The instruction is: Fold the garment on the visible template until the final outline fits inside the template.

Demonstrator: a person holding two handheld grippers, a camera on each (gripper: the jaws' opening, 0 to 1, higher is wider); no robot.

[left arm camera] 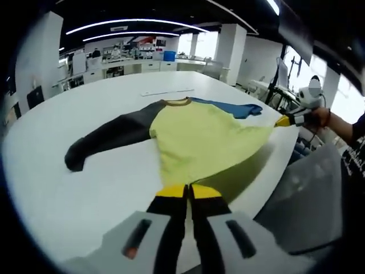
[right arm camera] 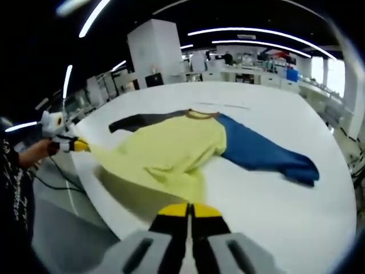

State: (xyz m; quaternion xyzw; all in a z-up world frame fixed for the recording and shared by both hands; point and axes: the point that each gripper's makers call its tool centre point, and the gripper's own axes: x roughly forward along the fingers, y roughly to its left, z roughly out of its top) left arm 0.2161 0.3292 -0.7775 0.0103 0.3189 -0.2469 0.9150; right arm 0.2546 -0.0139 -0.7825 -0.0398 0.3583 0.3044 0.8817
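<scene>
Left gripper view: the white table (left arm camera: 68, 171) spreads wide, and on it lies the garment (left arm camera: 199, 140), its yellow body central, a dark grey sleeve (left arm camera: 108, 137) reaching toward 9 o'clock and a blue sleeve (left arm camera: 234, 107) toward 1 o'clock. At 6 o'clock the left gripper (left arm camera: 187, 191) has its yellow-tipped jaws pressed together on the garment's hem. At 3 o'clock the right gripper (left arm camera: 283, 121) pinches the hem's other corner, held by a hand (left arm camera: 320, 116). In the right gripper view, that gripper's jaws are clamped on the hem at the table edge.
</scene>
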